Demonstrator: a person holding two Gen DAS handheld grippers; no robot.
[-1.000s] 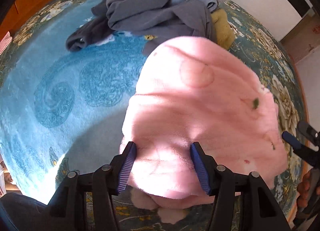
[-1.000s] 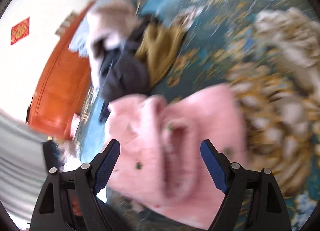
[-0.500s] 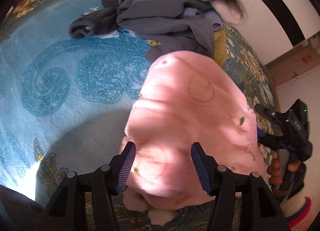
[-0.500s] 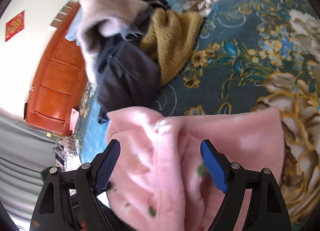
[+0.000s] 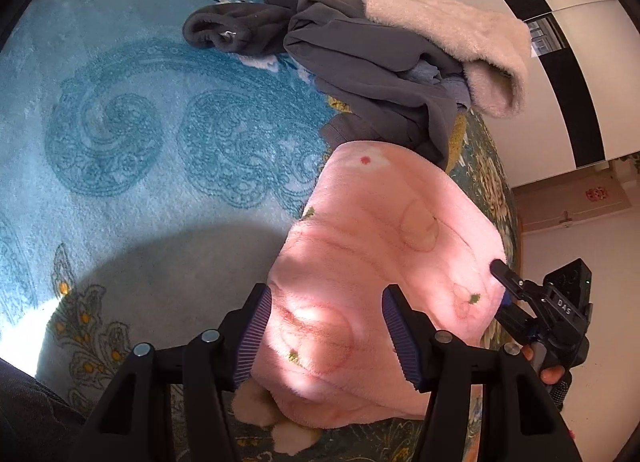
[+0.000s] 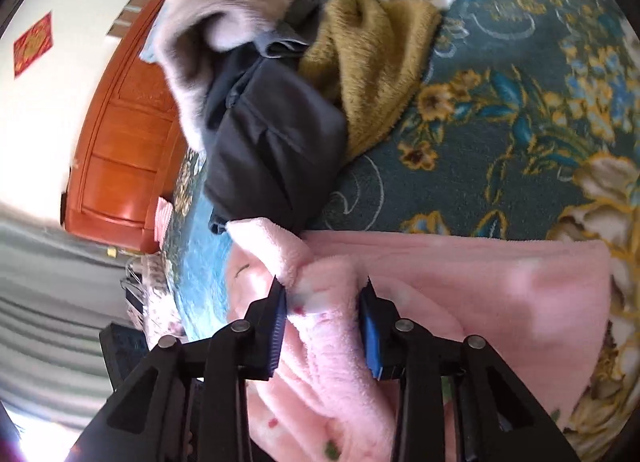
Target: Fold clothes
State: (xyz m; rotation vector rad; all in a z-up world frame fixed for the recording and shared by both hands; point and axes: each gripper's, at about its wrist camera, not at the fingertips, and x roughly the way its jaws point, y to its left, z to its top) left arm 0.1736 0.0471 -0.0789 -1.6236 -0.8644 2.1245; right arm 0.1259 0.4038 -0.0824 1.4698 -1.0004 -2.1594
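Patterned carpet (image 5: pixel 132 149) is covering the floor, light blue swirl field with a dark teal floral border (image 6: pixel 500 133). Landmark is the pink fleece garment (image 5: pixel 384 246): it is lying on the carpet across the line where the blue field meets the floral border, partly folded, small red and green specks on the pile. Just beyond its far edge a heap of unfolded clothes is sitting: a dark grey garment (image 5: pixel 360 57) touching or overlapping the pink edge, a pale fluffy piece (image 5: pixel 460 41) draped on top of the grey, a mustard fluffy piece (image 6: pixel 372 61) beside the grey on the floral border. Further past the heap, an orange wooden door (image 6: pixel 124 149) is showing, and a red square decoration (image 6: pixel 34 43) on the white wall. Left claw (image 5: pixel 326 338) is sitting half-open over the near part of the pink garment, fleece lying between the ribbed pads; can't tell whether the pads are pressing it. Right claw (image 6: pixel 322 314) is at the pink garment's side edge, jaws closing, with a raised ridge of pink fleece bunched between the blue pads and both pads touching it. In the left view the right claw (image 5: pixel 502 282) is biting the garment's right-hand edge, with fingertips (image 5: pixel 552 373) of the person's hand showing under it.
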